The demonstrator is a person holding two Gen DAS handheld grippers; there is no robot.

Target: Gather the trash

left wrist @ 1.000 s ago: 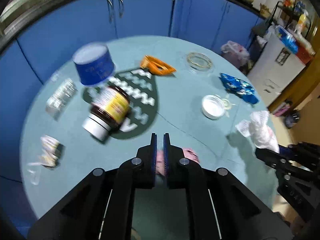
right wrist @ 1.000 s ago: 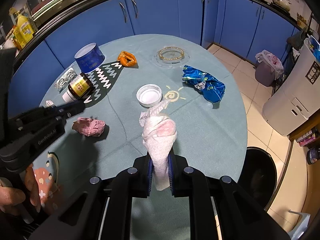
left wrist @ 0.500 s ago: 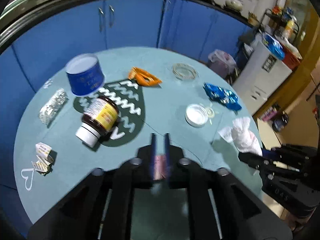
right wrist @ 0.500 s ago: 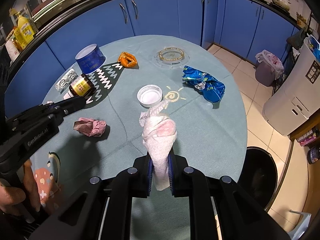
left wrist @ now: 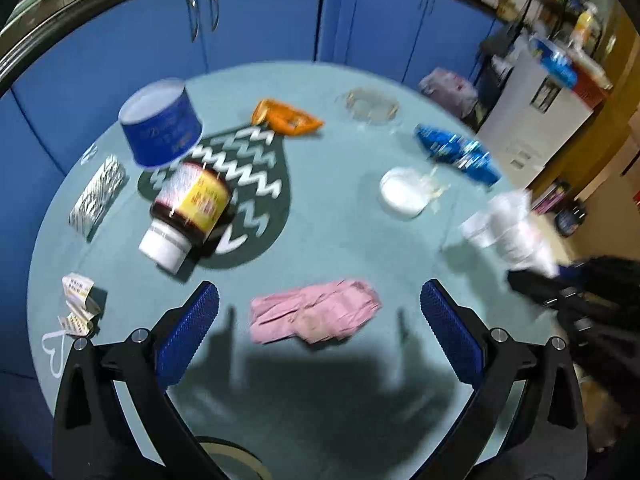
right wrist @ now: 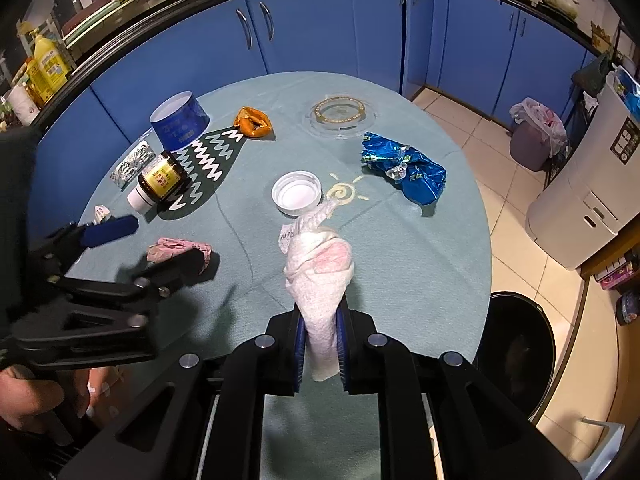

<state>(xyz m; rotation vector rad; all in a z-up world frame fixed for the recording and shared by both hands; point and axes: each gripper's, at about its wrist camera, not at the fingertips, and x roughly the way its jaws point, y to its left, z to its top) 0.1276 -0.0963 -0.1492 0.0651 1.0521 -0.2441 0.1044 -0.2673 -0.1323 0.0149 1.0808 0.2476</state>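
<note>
Opening wide, the left gripper hangs over the round table covered in pale teal cloth; its blue dimpled pads stand well apart on either side of a crumpled pink paper wad, which lies on the cloth between the jaws with neither pad pressing it. In the right wrist view the same wad shows partly behind one black finger of that gripper.

The right gripper is clamped tight on a twisted white tissue with a pinkish stain, soft and fibrous, standing up out of the pads above the table.

Further out on the cloth:
- flat white plastic lid, round, rim up, beside a printed yellow sun.
- crinkled shiny blue foil wrapper, toward the table's right edge.
- brown glass jar with yellow label and white cap, lying on its side on a dark patch with white zigzags.
- blue cylindrical tub with white inside, just behind the jar.
- crumpled orange wrapper.
- silver foil blister strip and small torn paper packet, near the left edge.
- clear round glass dish, far side.

Black round bin stands on the tiled floor just beside the table.
</note>
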